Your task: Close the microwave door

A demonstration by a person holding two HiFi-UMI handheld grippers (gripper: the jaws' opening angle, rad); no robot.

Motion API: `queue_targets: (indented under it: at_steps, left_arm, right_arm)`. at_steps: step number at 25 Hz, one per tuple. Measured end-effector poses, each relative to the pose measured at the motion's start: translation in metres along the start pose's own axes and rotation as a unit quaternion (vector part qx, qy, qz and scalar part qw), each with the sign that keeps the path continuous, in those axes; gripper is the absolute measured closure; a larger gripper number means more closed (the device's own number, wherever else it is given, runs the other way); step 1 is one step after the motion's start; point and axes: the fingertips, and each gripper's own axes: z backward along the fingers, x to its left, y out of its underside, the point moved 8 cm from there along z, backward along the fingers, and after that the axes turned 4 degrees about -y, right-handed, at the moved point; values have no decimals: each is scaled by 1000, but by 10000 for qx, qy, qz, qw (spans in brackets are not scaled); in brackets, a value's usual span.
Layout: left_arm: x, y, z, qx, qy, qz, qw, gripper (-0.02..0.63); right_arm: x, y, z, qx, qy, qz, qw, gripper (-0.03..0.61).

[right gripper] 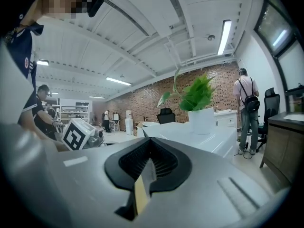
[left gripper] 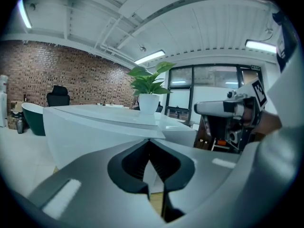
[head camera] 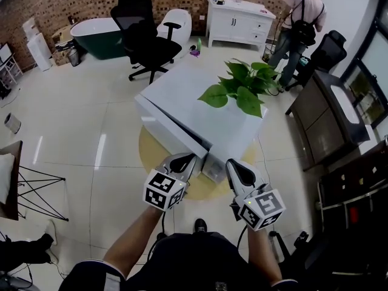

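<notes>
Left gripper (head camera: 183,162) and right gripper (head camera: 237,170), jaws pressed together and empty, hover just before the white microwave (head camera: 182,93). Best to push its door (head camera: 167,125) flat at the free edge, gently, sparing the plant (head camera: 239,86) atop.

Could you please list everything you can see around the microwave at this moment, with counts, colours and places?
microwave: one, white, on the round table, centre
potted plant: one, green leaves, white pot, on top of the microwave
round table: one, yellowish, under the microwave
office chairs: two, black, one behind the microwave, one far right
bathtub: one, dark green, back left by the brick wall
white cabinet: one, at the back wall
dark cabinet: one, brown, right side
standing person: one, black backpack, back right
left tongs: one, grey, shut, empty, in front of the microwave
right tongs: one, grey, shut, empty, beside the left
</notes>
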Motion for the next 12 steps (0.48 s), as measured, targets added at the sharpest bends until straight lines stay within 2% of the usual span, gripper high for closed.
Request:
queue_targets:
  at_steps: [12]
  left_arm:
    - [-3, -4, -10, 37, -54, -76, 9999, 601]
  right_arm:
    - [-24, -7, -4, -158, -49, -57, 9998, 577]
